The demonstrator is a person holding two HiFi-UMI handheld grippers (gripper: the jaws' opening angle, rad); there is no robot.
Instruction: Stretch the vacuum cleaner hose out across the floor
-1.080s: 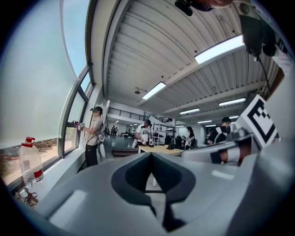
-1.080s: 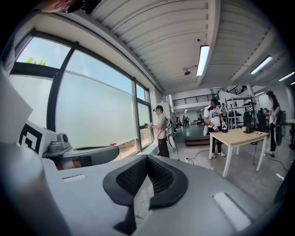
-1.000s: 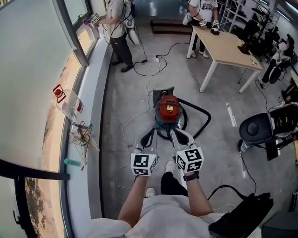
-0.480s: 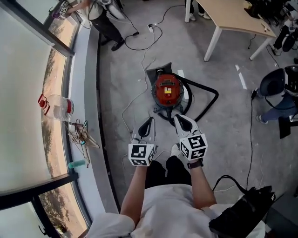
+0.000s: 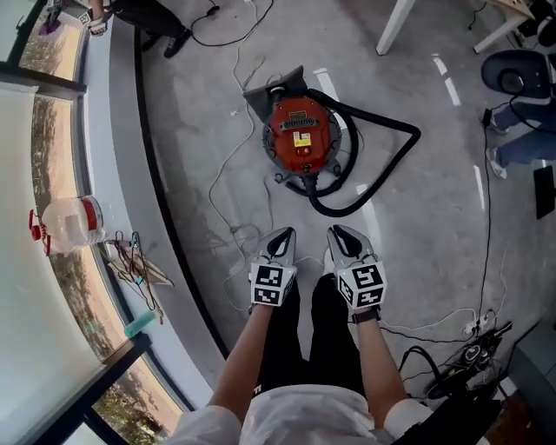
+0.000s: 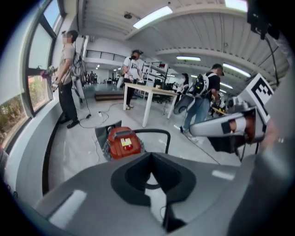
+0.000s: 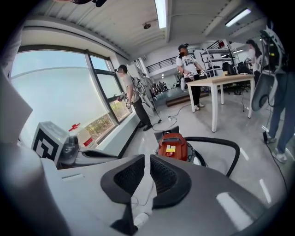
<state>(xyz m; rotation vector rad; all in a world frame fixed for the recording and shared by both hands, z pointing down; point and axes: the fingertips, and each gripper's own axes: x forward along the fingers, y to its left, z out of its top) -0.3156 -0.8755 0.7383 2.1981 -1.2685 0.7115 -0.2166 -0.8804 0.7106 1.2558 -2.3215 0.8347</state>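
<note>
The red vacuum cleaner (image 5: 300, 135) stands on the grey floor ahead of me. Its black hose (image 5: 395, 143) loops out to the right and curls back to the canister's front. My left gripper (image 5: 280, 243) hangs shut and empty short of the canister. Beside it, my right gripper (image 5: 341, 239) has just been opening: a narrow slit shows, with nothing between the jaws. The left gripper view has the shut left gripper (image 6: 150, 154) below the vacuum cleaner (image 6: 123, 142) and hose (image 6: 159, 133). The right gripper view shows the right gripper (image 7: 147, 156), vacuum cleaner (image 7: 173, 146) and hose (image 7: 221, 143).
A thin white cable (image 5: 228, 195) trails over the floor left of the vacuum cleaner. A plastic bottle (image 5: 69, 222) and wire hangers lie on the window ledge at left. White table legs (image 5: 395, 26) stand behind the hose. Black cables (image 5: 465, 352) pile at lower right. People stand further off.
Both grippers have dropped and tipped down toward the floor, and the head view has swung downward. The right jaws have parted slightly. The vacuum cleaner and hose have not moved.
</note>
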